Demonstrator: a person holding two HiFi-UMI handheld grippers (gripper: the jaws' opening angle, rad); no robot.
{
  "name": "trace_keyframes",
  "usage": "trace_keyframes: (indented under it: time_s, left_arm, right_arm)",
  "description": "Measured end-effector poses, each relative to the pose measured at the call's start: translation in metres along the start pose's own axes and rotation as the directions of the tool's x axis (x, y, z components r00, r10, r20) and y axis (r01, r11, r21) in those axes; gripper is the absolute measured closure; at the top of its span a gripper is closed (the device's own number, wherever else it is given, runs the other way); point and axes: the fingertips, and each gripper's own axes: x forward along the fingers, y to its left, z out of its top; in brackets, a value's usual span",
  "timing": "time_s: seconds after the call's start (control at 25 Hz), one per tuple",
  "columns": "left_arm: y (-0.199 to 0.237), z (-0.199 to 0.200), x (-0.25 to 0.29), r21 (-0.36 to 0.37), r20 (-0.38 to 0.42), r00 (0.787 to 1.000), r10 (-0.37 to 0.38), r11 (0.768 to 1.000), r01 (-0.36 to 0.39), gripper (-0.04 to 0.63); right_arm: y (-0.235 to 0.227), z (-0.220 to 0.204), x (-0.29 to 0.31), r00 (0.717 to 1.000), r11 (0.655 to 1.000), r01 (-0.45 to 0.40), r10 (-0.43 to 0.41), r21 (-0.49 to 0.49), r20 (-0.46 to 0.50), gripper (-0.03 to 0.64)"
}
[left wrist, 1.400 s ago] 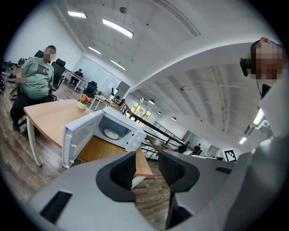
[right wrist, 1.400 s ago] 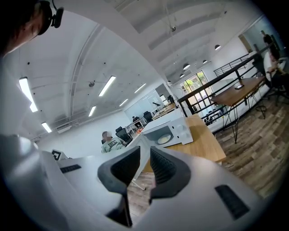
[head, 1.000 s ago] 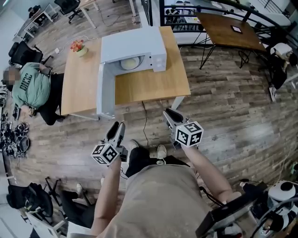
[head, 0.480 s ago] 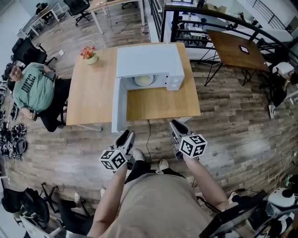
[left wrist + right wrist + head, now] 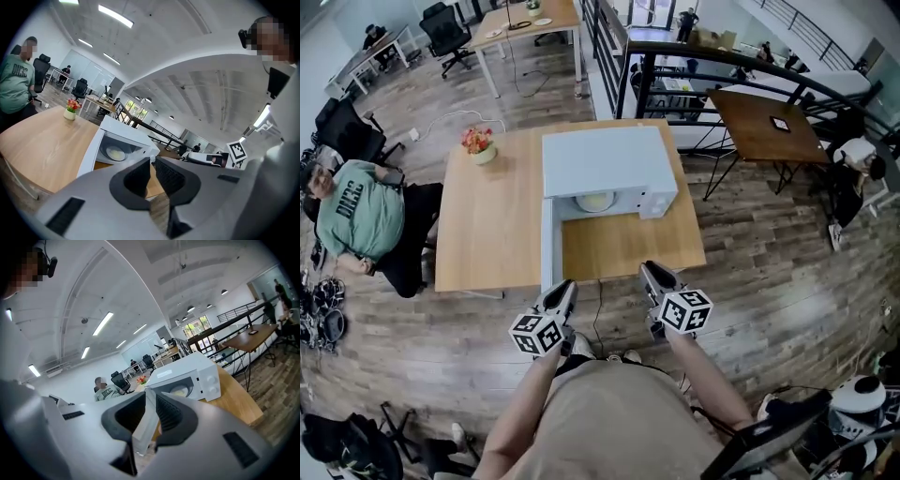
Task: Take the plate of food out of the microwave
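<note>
A white microwave (image 5: 609,169) stands on a wooden table (image 5: 492,234) with its door (image 5: 548,253) swung open to the left. Inside lies a pale plate of food (image 5: 595,201), also visible in the left gripper view as the plate (image 5: 115,153) and in the right gripper view as the plate (image 5: 180,391). My left gripper (image 5: 565,289) hovers just off the table's front edge, below the door; its jaws are closing to a narrow gap with nothing between them (image 5: 152,161). My right gripper (image 5: 652,272) hangs beside it, shut and empty (image 5: 151,397).
A small pot of flowers (image 5: 478,142) sits at the table's back left. A person in a green shirt (image 5: 356,220) sits left of the table. A dark table (image 5: 759,127) and black railing (image 5: 675,56) stand behind on the right. A cable (image 5: 598,300) hangs from the table's front.
The table and microwave have come nearer; both grippers now reach the table's front edge. The left gripper's fingers have drawn together from a wide spread.
</note>
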Motion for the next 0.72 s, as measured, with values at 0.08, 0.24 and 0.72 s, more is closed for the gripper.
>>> trace_keyframes:
  time_s: [0.08,0.24,0.72]
  left_arm:
    - [0.005,0.004,0.008,0.007,-0.015,1.0,-0.01,1.0,0.01,0.566]
    - [0.013,0.019,0.021,0.024,-0.041,0.998,-0.056,0.998,0.057,0.591]
    - [0.032,0.048,0.031,0.053,-0.067,0.984,-0.164,0.984,0.168,0.591]
  right_arm:
    - [-0.002,0.004,0.007,1.0,1.0,0.012,-0.012,0.007,0.004,0.563]
    - [-0.001,0.012,0.026,0.999,0.999,0.043,-0.043,0.027,0.014,0.561]
    - [0.024,0.014,0.075,0.995,0.993,0.085,-0.09,0.086,0.049,0.563]
